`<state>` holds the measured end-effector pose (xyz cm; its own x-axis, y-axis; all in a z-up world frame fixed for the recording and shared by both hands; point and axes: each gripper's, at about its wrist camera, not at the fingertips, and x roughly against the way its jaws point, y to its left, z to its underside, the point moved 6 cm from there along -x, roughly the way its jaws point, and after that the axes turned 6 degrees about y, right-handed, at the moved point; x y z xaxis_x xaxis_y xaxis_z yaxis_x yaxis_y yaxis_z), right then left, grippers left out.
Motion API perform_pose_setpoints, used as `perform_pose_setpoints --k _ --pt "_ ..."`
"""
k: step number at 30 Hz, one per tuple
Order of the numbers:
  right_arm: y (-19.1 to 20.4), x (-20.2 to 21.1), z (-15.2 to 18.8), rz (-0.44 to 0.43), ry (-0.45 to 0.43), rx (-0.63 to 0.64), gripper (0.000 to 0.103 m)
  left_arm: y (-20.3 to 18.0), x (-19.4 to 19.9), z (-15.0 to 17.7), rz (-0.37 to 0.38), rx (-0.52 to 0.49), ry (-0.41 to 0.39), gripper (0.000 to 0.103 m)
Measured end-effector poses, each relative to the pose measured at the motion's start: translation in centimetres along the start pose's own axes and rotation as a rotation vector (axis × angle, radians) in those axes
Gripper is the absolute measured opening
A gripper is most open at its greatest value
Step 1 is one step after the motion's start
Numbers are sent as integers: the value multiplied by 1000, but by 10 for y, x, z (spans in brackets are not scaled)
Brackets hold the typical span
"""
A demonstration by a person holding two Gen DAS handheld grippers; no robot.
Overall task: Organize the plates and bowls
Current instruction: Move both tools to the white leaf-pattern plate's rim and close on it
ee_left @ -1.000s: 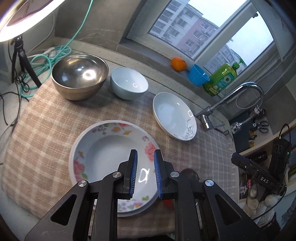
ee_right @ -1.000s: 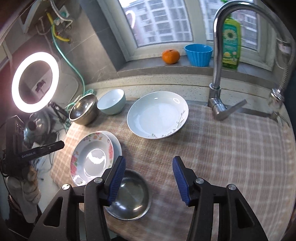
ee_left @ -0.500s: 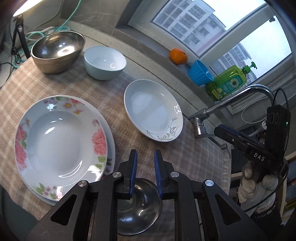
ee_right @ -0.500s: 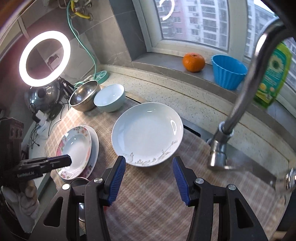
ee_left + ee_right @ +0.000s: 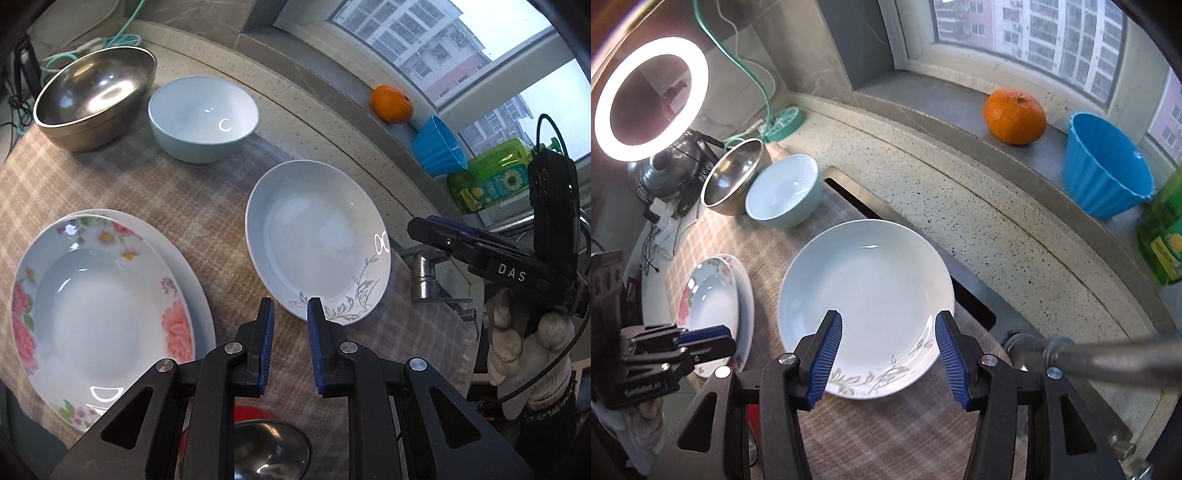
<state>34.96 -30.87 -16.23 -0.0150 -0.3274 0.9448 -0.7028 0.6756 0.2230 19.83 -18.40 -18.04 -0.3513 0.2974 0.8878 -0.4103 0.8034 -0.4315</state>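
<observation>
A pale blue plate with a leaf pattern (image 5: 314, 236) (image 5: 864, 288) lies on the checked cloth (image 5: 184, 192). My right gripper (image 5: 888, 321) hovers open over its near rim, the pads clear of it. My left gripper (image 5: 290, 306) is shut and empty just short of the same plate's near edge. To the left, a floral plate (image 5: 96, 310) (image 5: 709, 302) sits stacked on a white plate. A light blue bowl (image 5: 203, 114) and a large steel bowl (image 5: 92, 88) stand at the back. Under the left gripper lies a small steel bowl (image 5: 266, 450), partly hidden.
On the window sill are an orange (image 5: 1014, 114), a blue cup (image 5: 1104, 166) and a green soap bottle (image 5: 491, 181). The faucet (image 5: 1089, 354) juts in at the right. A ring light (image 5: 652, 98) and cables stand at the far left.
Both grippers have closed in on the leaf-pattern plate. The left one moved right, off the floral plate; the right one swung left, away from the faucet. Neither jaw width changed.
</observation>
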Motion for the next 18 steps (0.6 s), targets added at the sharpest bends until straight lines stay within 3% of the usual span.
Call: perform_pose_setpoints --k 7,11,18 --pt "-21 -33 -24 32 81 -40 48 6 -16 -14 22 82 45 16" --pt "-29 -44 -31 49 102 -50 44 17 -23 -21 22 132 61 16" --pt "-36 -57 -35 71 122 -61 35 21 -37 -29 -20 128 88 16"
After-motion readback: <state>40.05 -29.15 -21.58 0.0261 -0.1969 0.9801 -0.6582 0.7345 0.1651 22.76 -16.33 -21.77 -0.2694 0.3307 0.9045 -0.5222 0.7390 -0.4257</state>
